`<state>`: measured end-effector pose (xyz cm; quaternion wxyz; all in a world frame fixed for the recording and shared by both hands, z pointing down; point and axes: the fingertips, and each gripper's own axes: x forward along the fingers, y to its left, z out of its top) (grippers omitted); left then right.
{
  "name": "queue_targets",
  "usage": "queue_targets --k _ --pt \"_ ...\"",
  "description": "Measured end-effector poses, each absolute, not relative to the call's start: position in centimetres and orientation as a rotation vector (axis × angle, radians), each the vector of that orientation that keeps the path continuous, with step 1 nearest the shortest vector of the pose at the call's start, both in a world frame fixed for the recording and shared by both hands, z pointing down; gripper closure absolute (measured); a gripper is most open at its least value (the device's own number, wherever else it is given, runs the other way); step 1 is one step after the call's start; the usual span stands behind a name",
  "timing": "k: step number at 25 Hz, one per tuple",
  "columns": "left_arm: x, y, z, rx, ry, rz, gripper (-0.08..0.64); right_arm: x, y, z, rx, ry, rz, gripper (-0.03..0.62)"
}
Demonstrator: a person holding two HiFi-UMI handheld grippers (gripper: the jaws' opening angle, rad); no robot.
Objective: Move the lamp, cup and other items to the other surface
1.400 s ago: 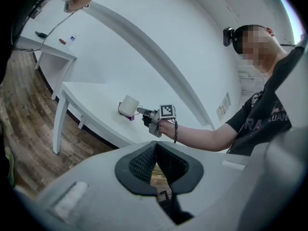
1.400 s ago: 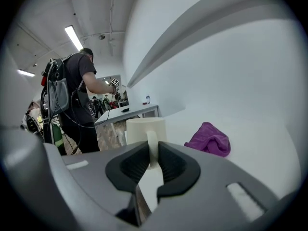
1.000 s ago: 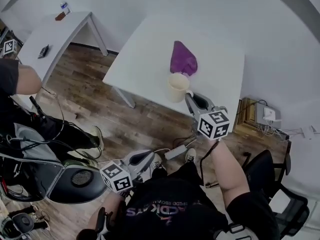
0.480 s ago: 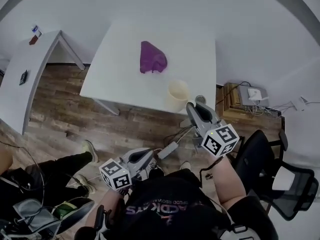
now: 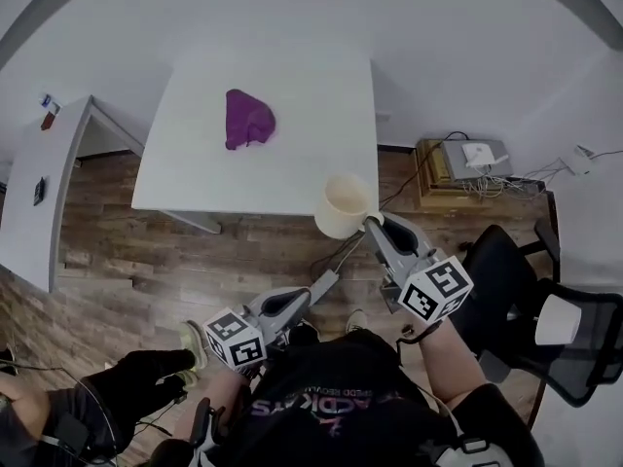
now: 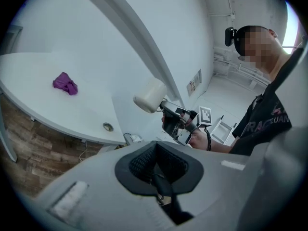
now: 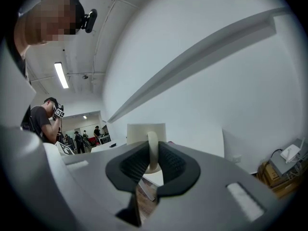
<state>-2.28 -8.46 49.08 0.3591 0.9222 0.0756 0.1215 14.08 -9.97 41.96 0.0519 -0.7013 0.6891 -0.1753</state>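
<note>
Right fingers (image 7: 136, 166) pinching loop handle (image 7: 152, 148) of cream cup (image 7: 144, 130), left fingers (image 6: 144, 163) closed, empty

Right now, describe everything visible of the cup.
The cup is plain cream, matte, likely ceramic, with one loop handle. It is upright, mouth up, with nothing visible inside. The right hand-held gripper is shut on the handle and carries it in the air by the near corner of the white table; nothing else touches it.

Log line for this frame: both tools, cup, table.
right tool: shut on cup handle, cup in air off table | left tool: shut, empty | purple cloth: on table
</note>
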Motion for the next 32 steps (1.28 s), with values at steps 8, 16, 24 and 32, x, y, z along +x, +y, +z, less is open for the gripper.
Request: queue_targets --k 8,16,24,32 --pt "3.0 -1.3 47.7 2.409 0.293 0.328 0.56 17.4 -0.5 38.8 -2.167 2.05 -0.437 0.541" --pt "5.0 5.3 47.6 2.402 0.321 0.37 0.56 18.7 7.8 38.6 -2.171 2.021 -0.448 0.541" --pt "6.8 8.0 47.1 2.418 0.485 0.464 0.56 19.8 13.1 39.2 -2.271 1.846 -0.449 0.541" --pt "7.3 10.3 46.1 2.39 0.732 0.496 0.56 17.4 18.3 39.1 -2.434 1.618 -0.428 0.541"
